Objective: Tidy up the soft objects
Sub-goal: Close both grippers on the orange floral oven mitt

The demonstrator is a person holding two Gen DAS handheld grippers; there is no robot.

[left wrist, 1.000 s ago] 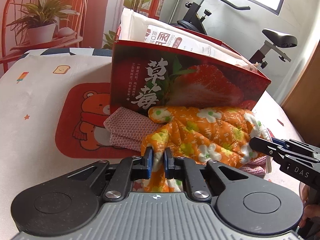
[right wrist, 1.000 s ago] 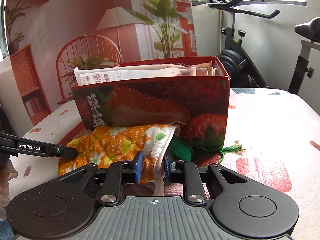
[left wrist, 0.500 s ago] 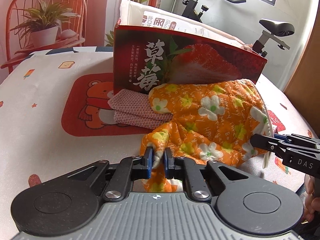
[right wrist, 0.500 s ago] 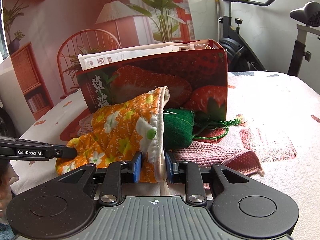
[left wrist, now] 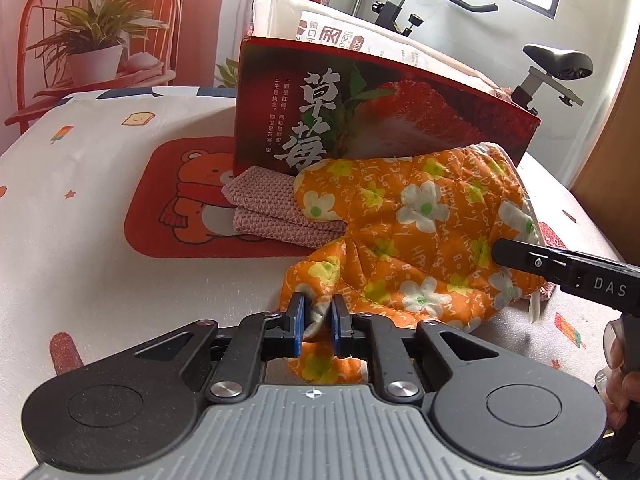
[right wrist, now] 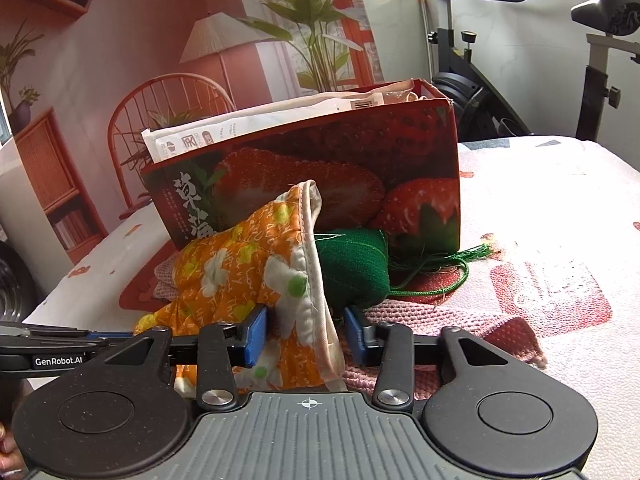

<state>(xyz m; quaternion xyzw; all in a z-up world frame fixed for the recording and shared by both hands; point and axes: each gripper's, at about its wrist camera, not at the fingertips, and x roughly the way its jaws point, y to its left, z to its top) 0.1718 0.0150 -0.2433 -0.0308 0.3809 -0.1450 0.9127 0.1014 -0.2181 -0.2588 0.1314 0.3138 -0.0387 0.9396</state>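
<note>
An orange floral oven mitt [left wrist: 420, 216] lies on the table in front of the red strawberry box [left wrist: 400, 120], stretched between both grippers. My left gripper [left wrist: 318, 314] pinches a fold at the mitt's near corner, and its jaws are starting to open. The jaws of my right gripper [right wrist: 306, 336] are opening around the mitt's white-edged cuff [right wrist: 316, 280], and the right pad stands clear of the fabric. A folded pink knitted cloth [left wrist: 272, 204] lies partly under the mitt. A green knitted pouch [right wrist: 352, 268] with a tassel sits behind the cuff.
The box holds white printed packets [right wrist: 260, 120]. A red bear mat [left wrist: 176, 200] lies left of the box on the patterned tablecloth [left wrist: 80, 168]. An exercise bike [right wrist: 600, 40] stands behind the table. A hand [left wrist: 624, 392] shows at the right edge of the left wrist view.
The mitt has been pulled out flatter and toward me, uncovering the green pouch. The right jaws have widened off the cuff, and the left jaws have parted slightly.
</note>
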